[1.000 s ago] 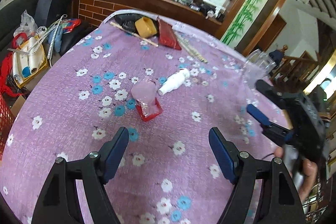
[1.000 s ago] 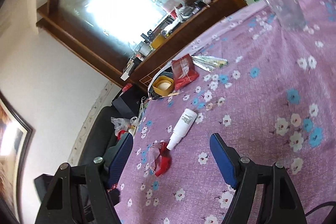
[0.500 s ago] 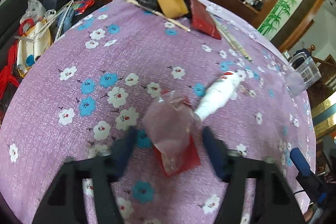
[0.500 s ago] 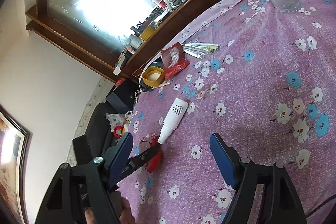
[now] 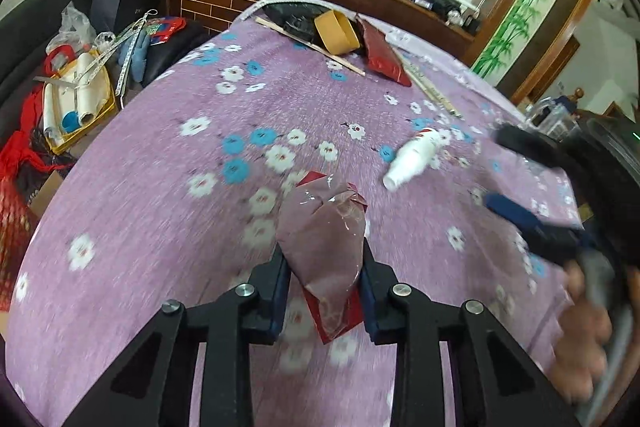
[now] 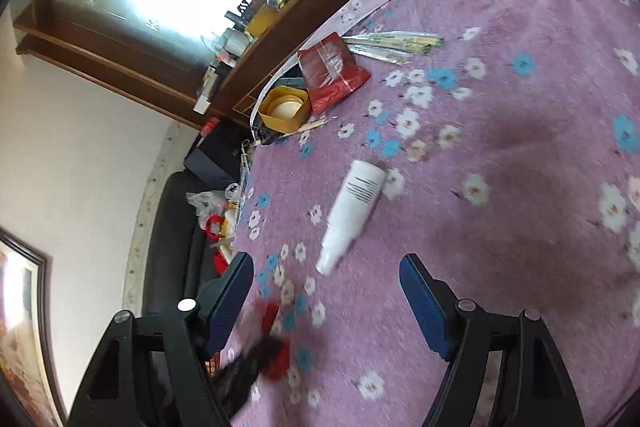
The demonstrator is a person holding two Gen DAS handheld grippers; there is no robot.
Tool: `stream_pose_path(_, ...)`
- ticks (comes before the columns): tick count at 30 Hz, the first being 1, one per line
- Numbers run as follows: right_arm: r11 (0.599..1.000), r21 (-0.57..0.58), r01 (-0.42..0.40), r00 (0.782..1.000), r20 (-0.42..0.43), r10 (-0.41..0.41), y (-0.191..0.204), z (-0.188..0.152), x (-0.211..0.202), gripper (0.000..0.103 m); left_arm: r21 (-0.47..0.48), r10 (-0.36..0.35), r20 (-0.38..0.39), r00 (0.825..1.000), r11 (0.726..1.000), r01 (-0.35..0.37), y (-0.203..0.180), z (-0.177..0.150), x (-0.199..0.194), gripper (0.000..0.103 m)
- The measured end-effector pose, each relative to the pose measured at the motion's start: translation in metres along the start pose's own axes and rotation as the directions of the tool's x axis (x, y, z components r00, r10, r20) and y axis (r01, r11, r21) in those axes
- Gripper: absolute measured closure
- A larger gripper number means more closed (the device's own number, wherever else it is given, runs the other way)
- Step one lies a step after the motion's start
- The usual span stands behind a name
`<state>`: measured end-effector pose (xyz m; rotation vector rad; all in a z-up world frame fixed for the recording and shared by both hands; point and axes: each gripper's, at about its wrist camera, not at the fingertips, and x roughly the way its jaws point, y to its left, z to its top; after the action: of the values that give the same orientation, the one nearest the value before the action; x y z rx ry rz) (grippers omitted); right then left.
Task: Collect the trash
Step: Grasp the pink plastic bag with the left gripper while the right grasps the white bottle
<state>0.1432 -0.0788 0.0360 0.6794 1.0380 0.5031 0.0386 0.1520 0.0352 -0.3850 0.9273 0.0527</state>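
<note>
Since a second ago: left tool (image 5: pixel 323 269) gone from wide open above the cloth to clamped on the crumpled wrapper (image 5: pixel 323 247), both blue pads pressed against its clear, pinkish plastic. Red card backing visible under the plastic and poking out at the near end. Wrapper formerly lying free near the middle of the purple flowered worktop (image 5: pixel 160 187), now pinched at the near edge of the left wrist view, long axis running near to far, bulging end pointing far and tapering toward the tool. Whether it is off the cloth: cannot tell.

White bottle (image 5: pixel 414 157) closer to the right tool than a second ago. Lies on its side just right of and beyond the wrapper, apart from it. Long axis diagonal; narrow cap end toward the near left, flat base toward the far right.

Right tool (image 6: pixel 326 301) open wide as before, nothing between its pads, bottle (image 6: pixel 354 205) just ahead of the gap, cap end nearest.

Far edge of the worktop: yellow tub (image 5: pixel 336 31) and red packet (image 5: pixel 384 53) side by side, unchanged.
</note>
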Motion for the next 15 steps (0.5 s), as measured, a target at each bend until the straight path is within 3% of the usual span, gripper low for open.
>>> stream_pose_path(9,0.996,0.014,0.093,0.995,-0.019,-0.093,0.01,0.021,0.056,0.025,-0.051,-0.046,0.048,0.998,0.998,0.048,0.036,-0.016,-0.045,0.071)
stream_pose_path(11,0.986,0.005,0.169,0.986,-0.009,-0.169,0.014,0.023,0.065,0.025,-0.06,-0.059,0.054,0.997,0.996,0.063,0.041,-0.017,-0.049,0.071)
stream_pose_path(15,0.953,-0.016,0.302,0.953,0.014,-0.302,0.019,0.019,0.079,0.042,-0.057,-0.081,0.043,0.996,0.995,0.083,0.046,-0.019,-0.05,0.071)
